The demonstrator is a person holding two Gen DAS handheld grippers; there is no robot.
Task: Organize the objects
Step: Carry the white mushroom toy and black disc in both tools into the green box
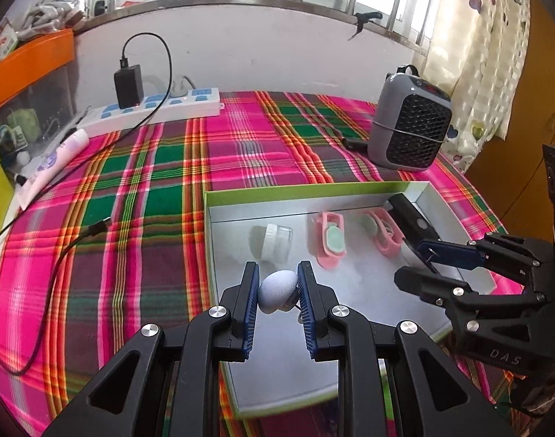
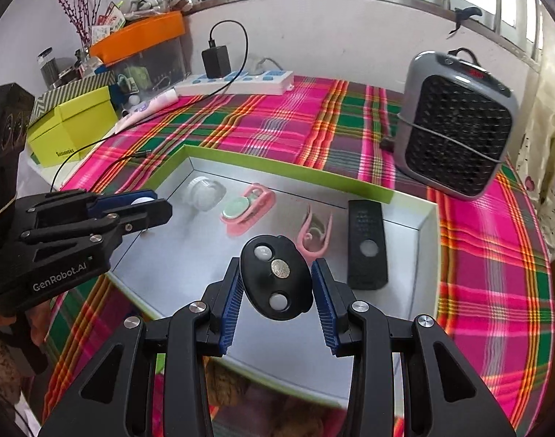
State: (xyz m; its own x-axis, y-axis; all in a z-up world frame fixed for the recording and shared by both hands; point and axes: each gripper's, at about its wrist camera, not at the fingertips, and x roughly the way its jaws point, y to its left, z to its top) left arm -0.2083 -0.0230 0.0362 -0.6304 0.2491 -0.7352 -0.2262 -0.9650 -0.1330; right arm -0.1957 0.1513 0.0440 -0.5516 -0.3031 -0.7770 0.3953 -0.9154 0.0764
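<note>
A green-rimmed box lid [image 1: 314, 187] with a silver inside lies on the plaid cloth; it also shows in the right wrist view [image 2: 277, 162]. My left gripper [image 1: 277, 287] is shut on a small pale grey egg-shaped object [image 1: 277, 289], held over the lid's near left part. My right gripper [image 2: 275, 284] is shut on a black oval key fob [image 2: 275, 282] above the lid. Inside the lid lie a small white jar [image 2: 203, 193], two pink holders [image 2: 246, 209] [image 2: 314, 236] and a black remote [image 2: 366, 244].
A grey mini heater [image 2: 456, 123] stands behind the lid at the right. A white power strip [image 2: 237, 82] with a black charger and cable runs along the back wall. A lime green box [image 2: 73, 127] and an orange bin [image 2: 139, 36] stand at the left.
</note>
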